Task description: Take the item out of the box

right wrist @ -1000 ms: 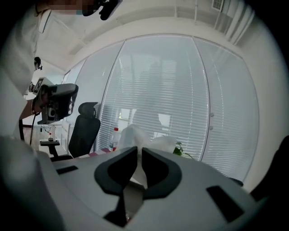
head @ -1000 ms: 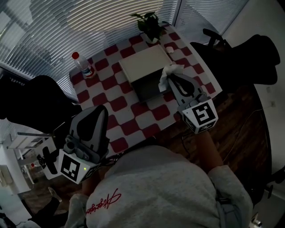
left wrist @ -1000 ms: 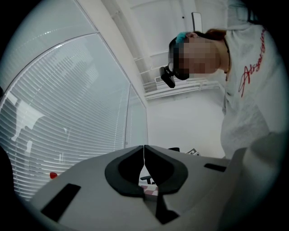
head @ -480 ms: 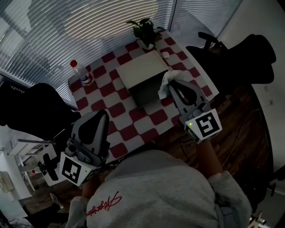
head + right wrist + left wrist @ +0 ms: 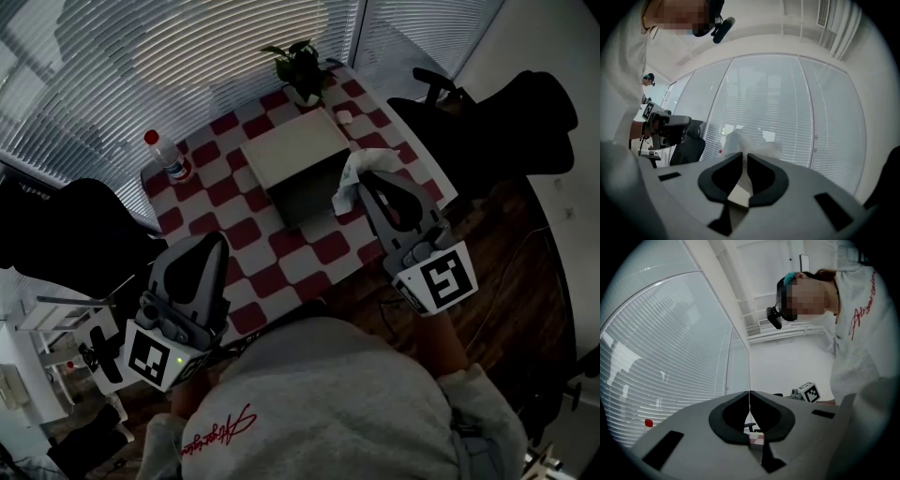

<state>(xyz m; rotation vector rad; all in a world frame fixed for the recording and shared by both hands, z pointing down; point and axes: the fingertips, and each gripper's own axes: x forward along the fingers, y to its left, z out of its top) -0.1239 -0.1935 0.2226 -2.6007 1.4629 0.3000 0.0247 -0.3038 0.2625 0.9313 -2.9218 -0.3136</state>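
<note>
The box point(image 5: 295, 152) is a low rectangular carton with a pale top and a dark near side, set askew at the middle of the red-and-white checked counter point(image 5: 234, 230). A crumpled white tissue point(image 5: 353, 172) hangs at its right edge, pinched in the right hand-held gripper point(image 5: 364, 181) and bunching up beyond the jaws.

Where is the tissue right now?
Head view, right of centre: the tissue hangs pinched in the right claw, at the right edge of the box, above the checkered table.
</note>
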